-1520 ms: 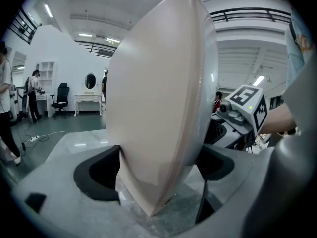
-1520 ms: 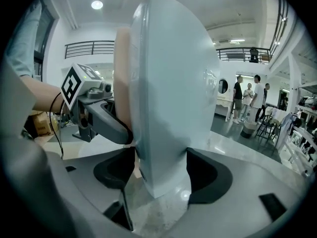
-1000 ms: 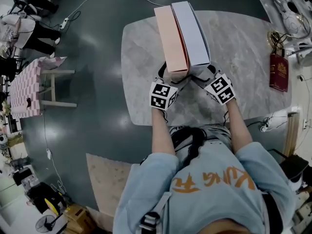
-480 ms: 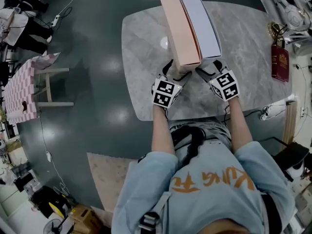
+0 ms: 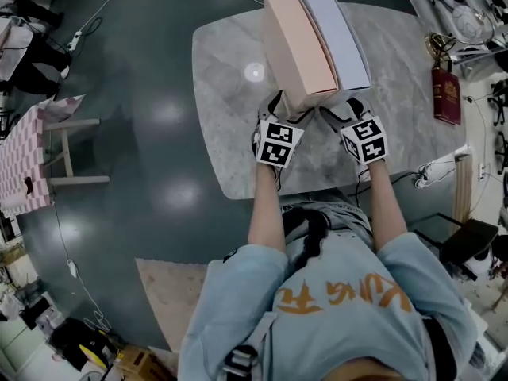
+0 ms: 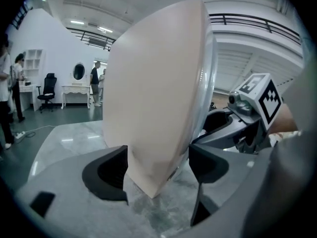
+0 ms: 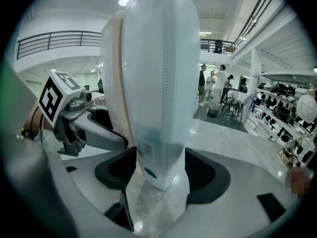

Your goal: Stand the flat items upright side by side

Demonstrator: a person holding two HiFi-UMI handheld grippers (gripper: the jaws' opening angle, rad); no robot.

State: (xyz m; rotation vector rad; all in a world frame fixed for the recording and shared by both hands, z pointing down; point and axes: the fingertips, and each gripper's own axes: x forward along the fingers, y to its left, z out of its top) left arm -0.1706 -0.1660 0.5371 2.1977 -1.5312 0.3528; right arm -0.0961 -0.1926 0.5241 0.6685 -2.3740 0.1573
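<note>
Standing on edge on the grey marble table (image 5: pixel 230 94), two flat boxes are shown touching along their broad faces, each taken at its near end by one gripper.

Left gripper (image 5: pixel 290 108): jaws fairly wide, just closed in across the thickness of the peach box (image 5: pixel 300 42), with both pads against its broad faces low on the near end.

Peach box: the left of the pair, its near end lying a little closer to the person than its neighbour's.

Pale blue box (image 5: pixel 337 34): the right of the pair, upright against the peach one.

Right gripper (image 5: pixel 343 111): jaws moderately wide, clamped across the thickness of the pale blue box at its near lower corner.

Handling (judged): both boxes look like stiff, smooth board and probably light. The narrow footing makes them prone to tip sideways, and the slick faces may slide under the pads. The best hold is across the thin dimension, low on an end.

Orientation: each long axis lies level and runs away from the person across the table, the narrow top edge facing up and the broad faces to left and right.
</note>
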